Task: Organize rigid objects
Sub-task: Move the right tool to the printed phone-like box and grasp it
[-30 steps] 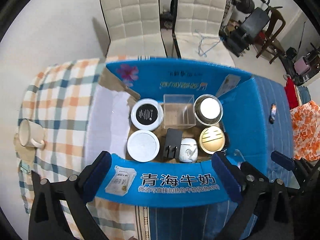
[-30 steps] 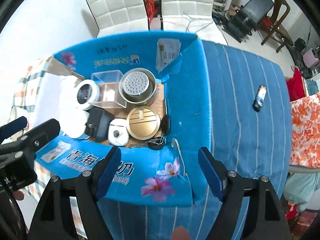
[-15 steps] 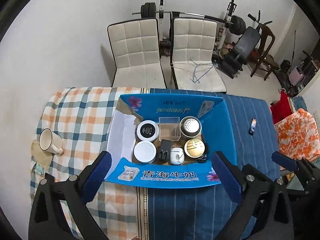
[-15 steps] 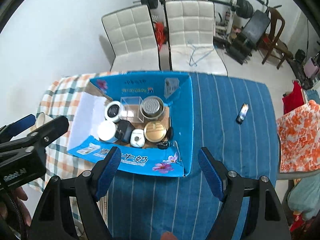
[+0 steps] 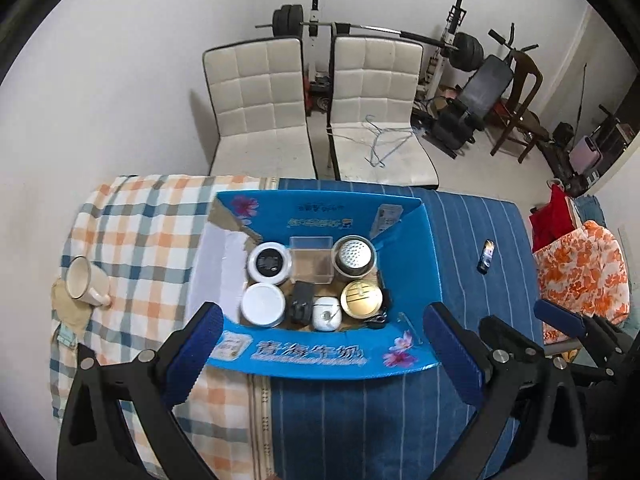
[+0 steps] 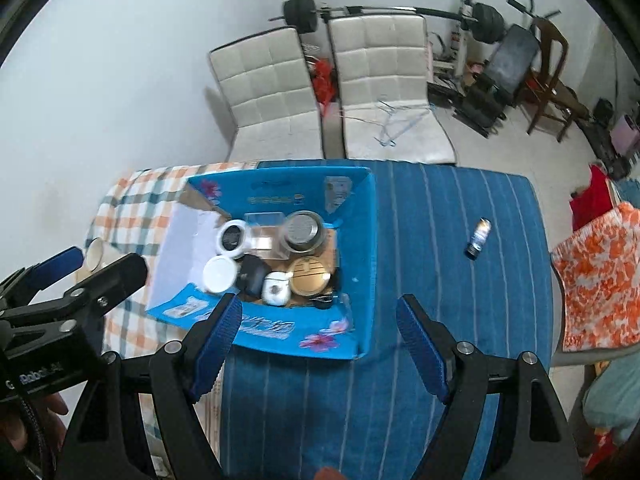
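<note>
Both grippers are held high above the table and tilted steeply downward. In the left wrist view the left gripper (image 5: 320, 344) is seen with its blue-padded fingers (image 5: 192, 352) spread wide at the lower left and lower right of the frame, nothing between them; the right gripper (image 6: 320, 344) is posed the same way in its own view, fingers well apart and empty. Part of a hand (image 6: 24, 420) is glimpsed at the lower left edge of the right wrist view, behind the left gripper's body. The blue carton (image 5: 404, 248) sits open at frame centre, on the seam between the checked cloth (image 5: 136, 220) and the blue striped cloth (image 5: 472, 248). Packed inside it are noted a black-topped white jar (image 5: 269, 262), a white lid (image 5: 263, 309), a clear plastic box (image 5: 312, 259), a perforated metal cup (image 5: 354, 257), a gold tin (image 5: 361, 299), a black adapter (image 5: 302, 306) and a small white device (image 5: 327, 313), touching or nearly so. A mug (image 5: 84, 282) stands at the left, apart from the carton; a small dark item (image 5: 486, 255), too small to identify, lies to the right on the striped cloth.
</note>
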`<state>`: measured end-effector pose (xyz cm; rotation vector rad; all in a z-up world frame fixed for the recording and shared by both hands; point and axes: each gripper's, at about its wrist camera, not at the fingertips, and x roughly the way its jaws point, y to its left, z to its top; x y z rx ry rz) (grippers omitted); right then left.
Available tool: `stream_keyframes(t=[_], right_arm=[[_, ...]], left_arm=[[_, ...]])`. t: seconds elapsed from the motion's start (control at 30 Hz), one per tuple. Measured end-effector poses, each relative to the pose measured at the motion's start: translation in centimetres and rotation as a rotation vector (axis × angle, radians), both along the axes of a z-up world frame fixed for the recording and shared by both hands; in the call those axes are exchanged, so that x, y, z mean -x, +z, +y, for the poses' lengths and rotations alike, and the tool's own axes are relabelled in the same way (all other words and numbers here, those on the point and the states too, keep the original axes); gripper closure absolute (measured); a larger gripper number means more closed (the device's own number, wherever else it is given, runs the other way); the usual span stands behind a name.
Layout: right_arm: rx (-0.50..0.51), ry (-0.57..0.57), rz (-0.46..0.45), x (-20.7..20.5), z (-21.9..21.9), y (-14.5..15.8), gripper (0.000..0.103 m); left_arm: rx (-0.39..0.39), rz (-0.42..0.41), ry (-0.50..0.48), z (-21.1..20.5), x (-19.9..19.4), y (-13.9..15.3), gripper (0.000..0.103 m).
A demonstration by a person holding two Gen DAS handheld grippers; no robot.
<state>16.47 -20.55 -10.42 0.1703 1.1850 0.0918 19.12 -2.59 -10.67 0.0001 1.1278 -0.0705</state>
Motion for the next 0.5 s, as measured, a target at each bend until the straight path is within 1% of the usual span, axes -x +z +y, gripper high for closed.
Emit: stream_keyframes(t=[0.07, 0.23, 0.33, 0.37, 0.43, 0.5], right_arm=[[0.002, -0.051, 0.029, -0.9, -2.0, -1.4, 0.021], [0.001, -0.210, 0.133, -4.1, -9.1, -6.2, 0.021], [0.009, -0.312, 0.196, -6.5, -13.7, -9.6, 0.021], [0.008, -0.333, 0.212, -7.1, -14.8, -10.5, 0.021], [0.006, -0.376, 0.259, -8.7, -17.2, -12.9, 0.021], [0.000, -0.416, 0.306, -10.4, -19.2, -15.7, 0.021]], left_arm=[[-0.010, 0.031, -0.001, -1.3, -1.6, -1.2, 0.000], [-0.022, 0.083, -0.013, -5.6, -6.5, -4.8, 0.000], [-0.015, 0.121, -0.009, -7.5, -9.2, -7.3, 0.000], [-0.010, 0.142, -0.005, -8.1, -10.1, -8.2, 0.000], [0.005, 0.173, 0.011, -8.9, -11.6, -10.0, 0.000], [0.002, 0.210, 0.019, -9.6, -12.8, -11.7, 0.000]])
